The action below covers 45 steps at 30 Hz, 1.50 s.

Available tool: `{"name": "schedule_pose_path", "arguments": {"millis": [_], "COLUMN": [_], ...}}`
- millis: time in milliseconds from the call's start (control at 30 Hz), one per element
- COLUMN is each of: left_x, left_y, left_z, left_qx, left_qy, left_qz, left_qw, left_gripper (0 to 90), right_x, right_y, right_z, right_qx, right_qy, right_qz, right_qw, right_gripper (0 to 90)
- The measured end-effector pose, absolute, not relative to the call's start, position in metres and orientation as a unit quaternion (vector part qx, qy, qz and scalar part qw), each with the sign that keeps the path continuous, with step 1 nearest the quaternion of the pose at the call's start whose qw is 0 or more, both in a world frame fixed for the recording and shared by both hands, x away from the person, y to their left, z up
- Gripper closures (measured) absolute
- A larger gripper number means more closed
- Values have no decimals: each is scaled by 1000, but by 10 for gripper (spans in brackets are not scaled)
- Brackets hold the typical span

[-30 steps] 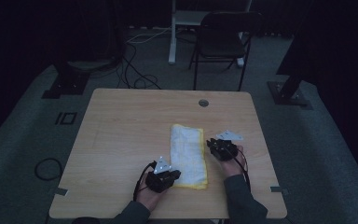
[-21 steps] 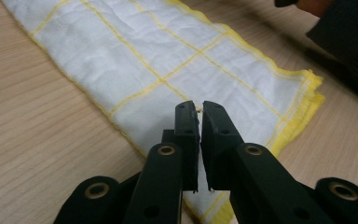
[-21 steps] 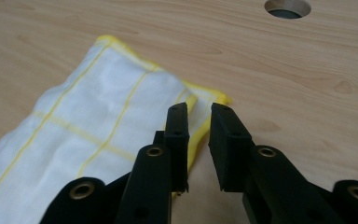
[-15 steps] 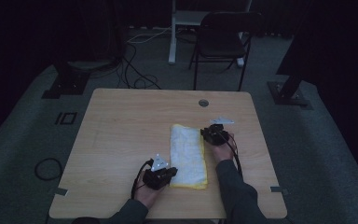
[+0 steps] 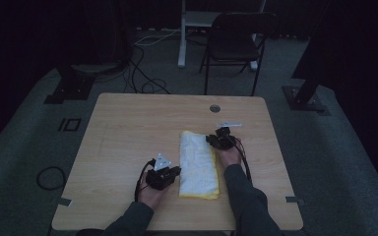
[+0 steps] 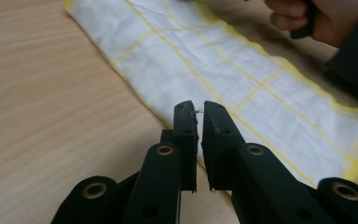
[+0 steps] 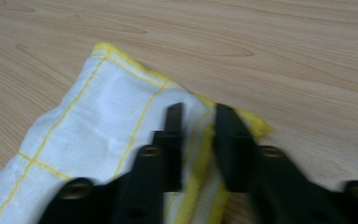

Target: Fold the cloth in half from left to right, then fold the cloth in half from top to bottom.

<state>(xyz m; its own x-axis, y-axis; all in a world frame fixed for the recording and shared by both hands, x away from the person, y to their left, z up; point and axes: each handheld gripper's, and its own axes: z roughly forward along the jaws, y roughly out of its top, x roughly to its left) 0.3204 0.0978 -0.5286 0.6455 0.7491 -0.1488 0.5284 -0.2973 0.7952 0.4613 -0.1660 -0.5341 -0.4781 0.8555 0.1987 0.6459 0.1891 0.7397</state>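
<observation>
Two grippers work a folded cloth (image 5: pixel 198 164) on a wooden table (image 5: pixel 128 128), the white fabric crossed by yellow lines and edged in yellow, lying lengthwise at the table's middle toward the person's side. At the cloth's near left edge, the left gripper (image 6: pixel 199 106) has its jaws drawn almost together, a sliver of white fabric caught between the tips; in the high view this gripper (image 5: pixel 173 172) sits against the cloth's left side, low down. At the far right corner, the right gripper (image 7: pixel 199 112) straddles the yellow hem, its jaws having just been closing, a narrow gap between them with the cloth's edge inside; whether the pads press the fabric cannot be told through the blur. From above, that gripper (image 5: pixel 215 139) lies at the cloth's upper right corner, a sleeve (image 5: pixel 243 196) running back from it to the table's near edge. No brand, label or writing can be read on the cloth, the grippers or the table. Behind the table stand a dark folding chair (image 5: pixel 236 42) and a tangle of cables (image 5: pixel 142 73) on grey carpet.
</observation>
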Motion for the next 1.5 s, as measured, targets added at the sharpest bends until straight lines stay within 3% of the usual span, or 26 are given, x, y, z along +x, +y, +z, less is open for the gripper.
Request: {"name": "schedule_pose_path", "arguments": {"millis": [67, 367, 833, 1133, 1500], "left_x": [326, 350, 391, 420, 441], "left_y": [98, 100, 103, 92, 80], "left_z": [-528, -519, -518, -516, -527], "left_qx": [795, 783, 766, 760, 758], "left_qy": [405, 418, 443, 451, 473], "left_qz": [130, 145, 153, 160, 148], "left_qw": [433, 438, 440, 440, 423], "left_gripper": [837, 812, 777, 731, 701], "right_x": [460, 455, 457, 461, 468], "right_y": [-165, -171, -172, -175, -185], "right_z": [-531, -523, -530, -532, -529], "right_qx": [490, 495, 503, 510, 538], "right_qy": [761, 753, 753, 750, 728], "right_qz": [403, 399, 387, 382, 392], "right_qw": [138, 171, 174, 177, 166], "right_gripper": [877, 873, 853, 708, 686]}}
